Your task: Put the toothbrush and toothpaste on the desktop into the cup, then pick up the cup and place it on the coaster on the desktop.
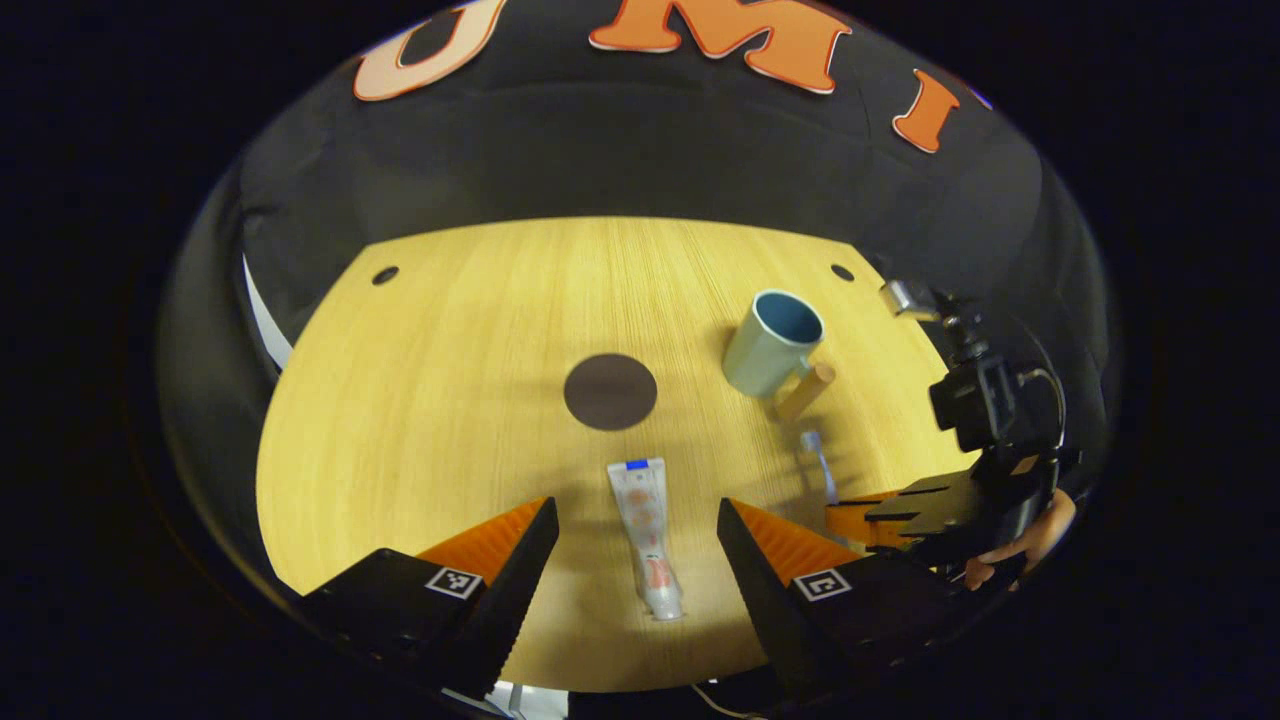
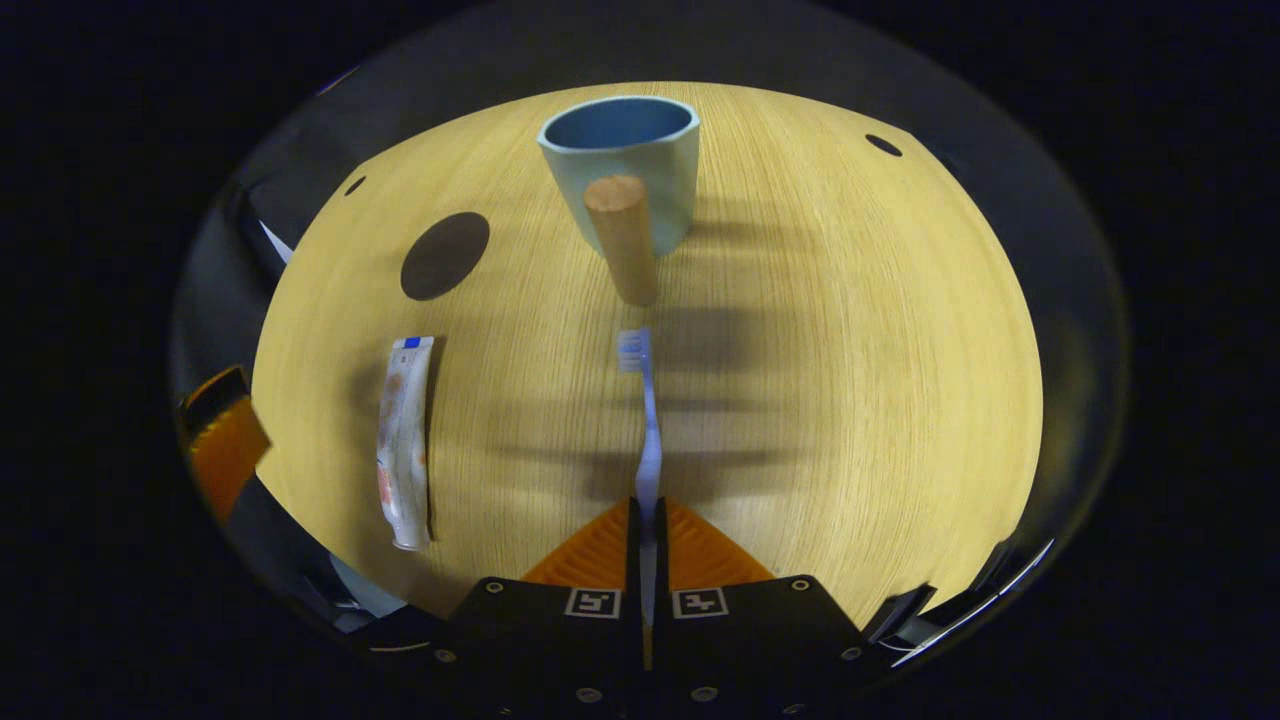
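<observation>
one toothbrush point(image 2: 648, 420), one toothpaste point(image 2: 404, 440), one cup point(image 2: 625, 165), one coaster point(image 2: 445, 255), two grippers. right gripper point(image 2: 646, 520) is clenching the toothbrush handle, jaws pressing on both sides, bristle end pointing toward the cup's wooden handle point(image 2: 622, 240). left gripper point(image 1: 637, 545) is hovering with jaws released, straddling the toothpaste lying flat on the desktop point(image 1: 450, 340). cup is standing upright, apart from the coaster sitting to its left in the right gripper view.

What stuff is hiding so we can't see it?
- Toothbrush handle end: right gripper view, pinched between the right gripper fingers.
- Toothbrush lower part: left gripper view, behind the right gripper.
- Cup bottom inside: both views, hidden by its wall.
- Toothpaste label: too small.
</observation>
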{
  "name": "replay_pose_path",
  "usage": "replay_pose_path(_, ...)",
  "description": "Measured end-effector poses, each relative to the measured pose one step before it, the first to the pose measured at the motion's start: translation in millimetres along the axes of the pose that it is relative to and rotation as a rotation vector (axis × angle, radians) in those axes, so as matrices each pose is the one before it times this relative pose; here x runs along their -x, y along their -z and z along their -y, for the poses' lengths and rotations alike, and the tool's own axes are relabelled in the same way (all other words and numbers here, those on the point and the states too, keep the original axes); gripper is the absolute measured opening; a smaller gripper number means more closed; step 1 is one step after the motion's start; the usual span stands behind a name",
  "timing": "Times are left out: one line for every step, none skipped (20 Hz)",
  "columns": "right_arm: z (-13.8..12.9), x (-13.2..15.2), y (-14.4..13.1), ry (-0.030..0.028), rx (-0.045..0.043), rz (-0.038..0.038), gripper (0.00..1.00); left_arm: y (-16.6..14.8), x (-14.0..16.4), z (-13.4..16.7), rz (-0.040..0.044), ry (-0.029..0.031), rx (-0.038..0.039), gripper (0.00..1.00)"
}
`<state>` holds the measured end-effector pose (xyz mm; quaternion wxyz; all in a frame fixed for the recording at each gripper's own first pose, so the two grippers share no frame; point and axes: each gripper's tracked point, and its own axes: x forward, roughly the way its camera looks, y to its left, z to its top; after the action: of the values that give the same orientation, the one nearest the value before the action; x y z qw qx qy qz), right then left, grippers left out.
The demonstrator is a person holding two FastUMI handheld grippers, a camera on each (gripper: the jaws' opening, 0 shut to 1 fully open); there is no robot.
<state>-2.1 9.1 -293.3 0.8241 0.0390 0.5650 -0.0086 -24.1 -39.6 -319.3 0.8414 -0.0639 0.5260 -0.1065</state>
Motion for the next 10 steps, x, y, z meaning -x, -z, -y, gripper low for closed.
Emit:
replay_pose_path(1.29,5.50,-3.86,-0.00035,0.00075,0.02098,0.05,11.05,-16.33,3.27,-0.04705,0.01284,0.01106,0.96)
replay_pose_path(1.44,6.11,-2.03,-0.00153,0.00242,0.02063,0.04,10.30,-11.91,3.00,-0.04616,0.00730,0.00882,0.96)
replay_pose_path(0.94,6.58,-3.68,-0.00064,0.00204,0.02193,0.05,7.31,-11.77,1.80,-0.03742,0.00436,0.00375,0.96)
replay_pose_path(-0.14,4.64,-2.41,-0.00006,0.00122,0.02307,0.05,5.69,-7.94,0.12,-0.03604,-0.00243,0.00610,0.96)
replay_pose_path(2.02,5.87,-3.34,0.00268,0.00068,0.02078,0.05,4.00,-6.25,0.39,-0.03292,0.00092,0.00472,0.96)
replay_pose_path(0.71,6.14,-2.74,0.00229,-0.00078,0.02110,0.05,4.42,-4.76,-0.31,-0.03778,-0.00478,0.00756,0.93)
replay_pose_path(1.19,5.76,-3.22,-0.00025,-0.00389,0.02017,0.05,3.38,-6.52,0.17,-0.03114,0.00126,0.00367,0.92)
replay_pose_path(-0.96,4.62,-2.21,-0.00406,-0.00686,0.02090,0.05,3.60,-7.41,-0.52,-0.03464,-0.00072,0.00563,0.96)
replay_pose_path(-1.80,3.45,-4.09,-0.00716,-0.00772,0.02174,0.05,1.39,-7.35,0.08,-0.02604,0.00144,0.00545,0.92)
replay_pose_path(0.39,6.22,-2.96,-0.00311,-0.00585,0.02099,0.05,0.37,-6.78,-1.44,-0.02516,-0.00704,0.00242,0.92)
